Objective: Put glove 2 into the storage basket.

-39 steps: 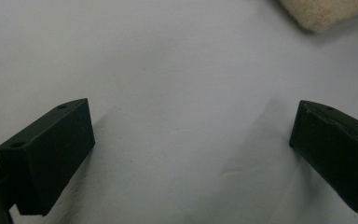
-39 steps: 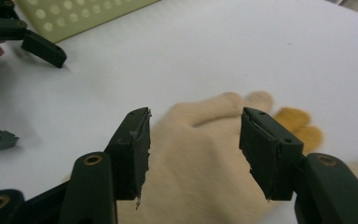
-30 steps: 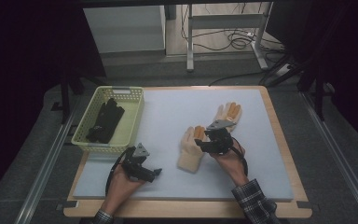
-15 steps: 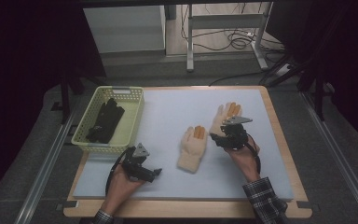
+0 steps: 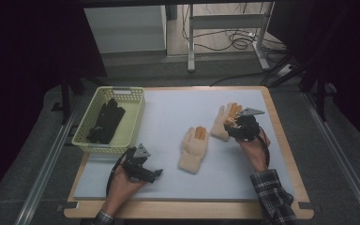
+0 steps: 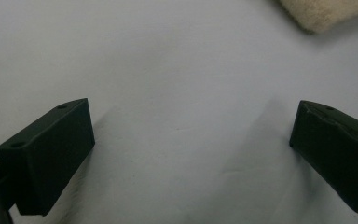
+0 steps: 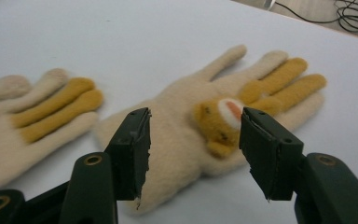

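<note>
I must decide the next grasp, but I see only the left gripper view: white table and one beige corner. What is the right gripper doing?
Observer: The right gripper is open over a beige glove that has an orange animal face on it.
Operator: Is there another glove?
Observer: Yes, a second glove lies beside it, nearer the table's middle.
Operator: Where could they go?
Observer: A yellow basket at the left holds dark gloves.
</note>
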### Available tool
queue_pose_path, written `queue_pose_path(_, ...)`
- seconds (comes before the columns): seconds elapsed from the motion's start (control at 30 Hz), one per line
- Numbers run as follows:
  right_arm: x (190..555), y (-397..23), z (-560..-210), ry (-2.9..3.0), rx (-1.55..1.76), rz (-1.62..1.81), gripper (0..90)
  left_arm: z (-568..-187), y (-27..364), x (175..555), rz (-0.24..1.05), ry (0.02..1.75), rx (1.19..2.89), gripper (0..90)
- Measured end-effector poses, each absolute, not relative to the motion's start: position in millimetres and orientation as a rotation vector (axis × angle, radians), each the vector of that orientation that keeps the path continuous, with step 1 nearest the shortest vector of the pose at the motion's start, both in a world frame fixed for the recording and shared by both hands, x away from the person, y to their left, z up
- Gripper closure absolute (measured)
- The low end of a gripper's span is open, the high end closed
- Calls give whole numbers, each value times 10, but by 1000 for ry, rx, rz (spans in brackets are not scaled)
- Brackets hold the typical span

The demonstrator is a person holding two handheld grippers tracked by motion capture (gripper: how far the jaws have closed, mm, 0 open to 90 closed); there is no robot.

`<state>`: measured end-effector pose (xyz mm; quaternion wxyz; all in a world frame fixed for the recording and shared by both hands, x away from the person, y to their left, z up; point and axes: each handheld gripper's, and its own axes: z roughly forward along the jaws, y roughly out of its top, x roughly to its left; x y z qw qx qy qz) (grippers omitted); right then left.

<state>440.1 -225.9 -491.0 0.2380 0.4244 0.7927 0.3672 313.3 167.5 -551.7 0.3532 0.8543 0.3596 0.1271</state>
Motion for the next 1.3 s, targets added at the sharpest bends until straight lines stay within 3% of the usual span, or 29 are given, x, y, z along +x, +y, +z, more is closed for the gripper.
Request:
queue_pose_path(0.33, 4716, -2251, -5129, 2151, 1247, 945, 345, -5517, 1675, 3134, 327, 930, 2209, 0)
queue_pose_path(0.53, 4831, -2218, -5248, 2144, 1281, 924, 344, -5517, 1675, 3134, 326, 931, 2209, 0)
queue_pose_path(0.6, 4850, -2208, -5271, 2135, 1281, 928, 394, -5517, 1675, 3135, 326, 931, 2209, 0)
queue_pose_path(0.63, 4842, -2199, -5266, 2133, 1282, 933, 517, -5517, 1675, 3135, 326, 931, 2209, 0)
queue_pose_path(0.73, 4821, -2175, -5251, 2137, 1270, 907, 578, -5517, 1675, 3134, 326, 931, 2209, 0)
queue_pose_path(1.3, 4527, -2238, -4994, 2148, 1220, 1030, 594, -5517, 1676, 3134, 328, 930, 2210, 0)
